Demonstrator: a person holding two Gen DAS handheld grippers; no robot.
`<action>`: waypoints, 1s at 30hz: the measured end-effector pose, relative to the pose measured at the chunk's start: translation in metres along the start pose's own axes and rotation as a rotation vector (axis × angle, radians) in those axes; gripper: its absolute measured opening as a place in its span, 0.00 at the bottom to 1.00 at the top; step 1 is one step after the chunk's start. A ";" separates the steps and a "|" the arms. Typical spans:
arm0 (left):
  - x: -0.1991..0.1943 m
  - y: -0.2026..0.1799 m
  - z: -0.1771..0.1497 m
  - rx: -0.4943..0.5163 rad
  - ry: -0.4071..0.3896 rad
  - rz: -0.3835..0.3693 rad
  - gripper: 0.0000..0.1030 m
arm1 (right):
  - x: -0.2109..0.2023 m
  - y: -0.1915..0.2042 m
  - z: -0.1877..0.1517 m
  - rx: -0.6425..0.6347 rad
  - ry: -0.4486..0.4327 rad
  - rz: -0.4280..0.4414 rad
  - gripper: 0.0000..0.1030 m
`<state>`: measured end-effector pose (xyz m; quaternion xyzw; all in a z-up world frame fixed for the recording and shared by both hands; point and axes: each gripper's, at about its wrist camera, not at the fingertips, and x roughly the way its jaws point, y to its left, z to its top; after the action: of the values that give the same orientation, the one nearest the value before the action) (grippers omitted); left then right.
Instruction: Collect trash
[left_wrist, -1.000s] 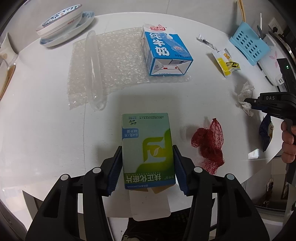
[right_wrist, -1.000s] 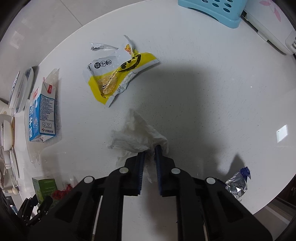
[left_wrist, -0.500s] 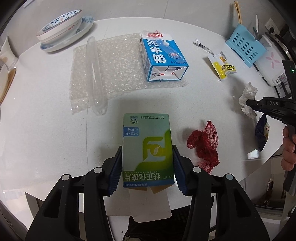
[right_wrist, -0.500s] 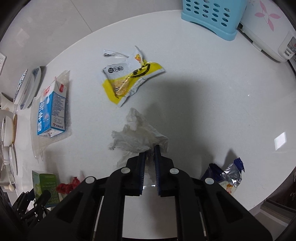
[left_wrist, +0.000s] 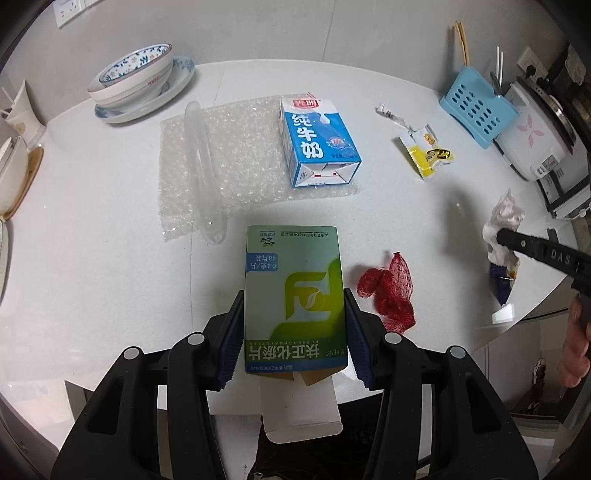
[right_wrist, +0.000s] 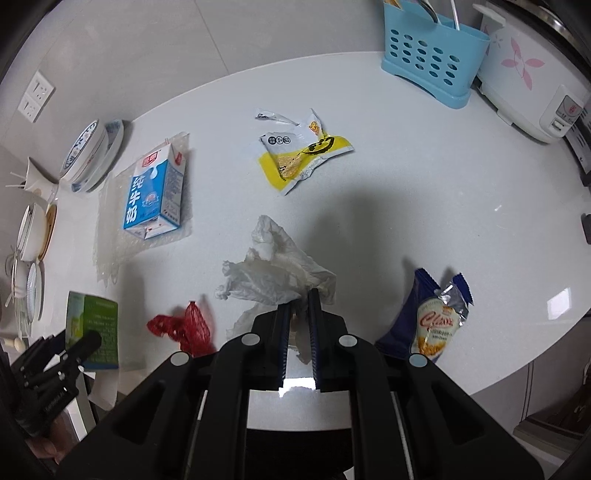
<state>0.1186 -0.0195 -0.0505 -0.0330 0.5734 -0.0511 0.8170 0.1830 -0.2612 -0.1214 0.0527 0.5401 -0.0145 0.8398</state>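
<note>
While the left gripper (left_wrist: 294, 328) clamps the green box (left_wrist: 295, 295) by its two long sides above the white table (left_wrist: 92, 229), the right gripper (right_wrist: 299, 317) pinches a crumpled tissue (right_wrist: 273, 273) between nearly closed jaws. On the table lie a red net bag (left_wrist: 391, 291), a blue milk carton (left_wrist: 317, 144) on bubble wrap (left_wrist: 236, 166), a yellow wrapper (right_wrist: 303, 158) and a blue snack packet (right_wrist: 432, 317) (near the table's edge).
</note>
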 end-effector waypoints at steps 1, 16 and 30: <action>-0.002 0.000 -0.001 -0.001 -0.003 -0.002 0.47 | -0.003 0.000 -0.003 -0.005 -0.001 -0.001 0.09; -0.022 -0.021 -0.031 0.006 -0.010 -0.010 0.47 | -0.041 0.002 -0.041 -0.048 -0.058 0.023 0.09; -0.043 -0.034 -0.076 -0.023 -0.024 -0.004 0.47 | -0.051 0.003 -0.086 -0.094 -0.069 0.088 0.09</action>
<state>0.0315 -0.0474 -0.0324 -0.0443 0.5641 -0.0456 0.8233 0.0846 -0.2505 -0.1103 0.0361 0.5080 0.0459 0.8594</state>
